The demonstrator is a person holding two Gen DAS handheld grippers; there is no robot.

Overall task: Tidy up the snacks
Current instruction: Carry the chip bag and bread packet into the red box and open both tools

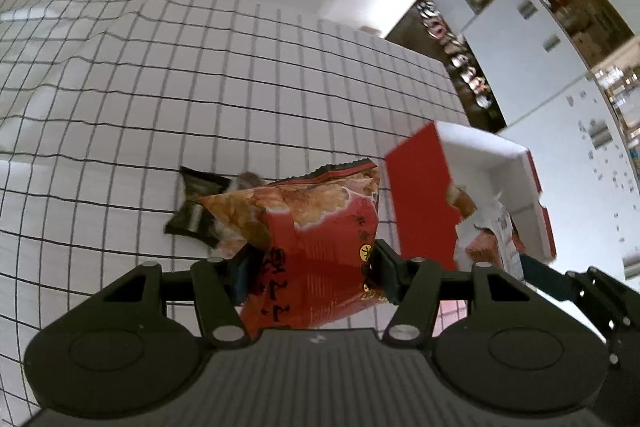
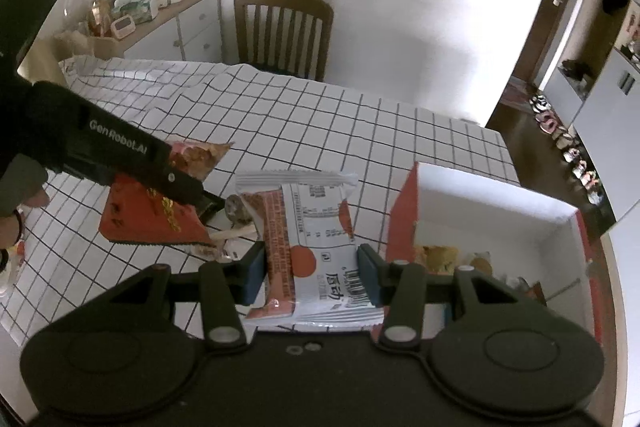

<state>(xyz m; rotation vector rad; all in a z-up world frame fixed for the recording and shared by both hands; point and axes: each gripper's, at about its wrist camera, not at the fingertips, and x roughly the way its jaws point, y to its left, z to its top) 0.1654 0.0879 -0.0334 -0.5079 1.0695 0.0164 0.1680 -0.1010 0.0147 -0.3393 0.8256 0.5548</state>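
Observation:
My left gripper (image 1: 310, 267) is shut on a red snack bag (image 1: 316, 227) and holds it above the checked tablecloth (image 1: 200, 87). The same bag (image 2: 148, 215) and the left gripper (image 2: 208, 201) show at the left of the right wrist view. My right gripper (image 2: 311, 277) is shut on a white and orange snack packet (image 2: 316, 235), held just left of the red box (image 2: 496, 211) with white inside. The box (image 1: 460, 195) holds several snacks. A dark wrapped snack (image 1: 196, 207) lies on the cloth behind the red bag.
A wooden chair (image 2: 284, 27) stands at the table's far side. A white cabinet with clutter (image 2: 160, 15) is at the back left. Small snacks (image 2: 236, 223) lie on the cloth between the grippers. The table's right edge runs past the box.

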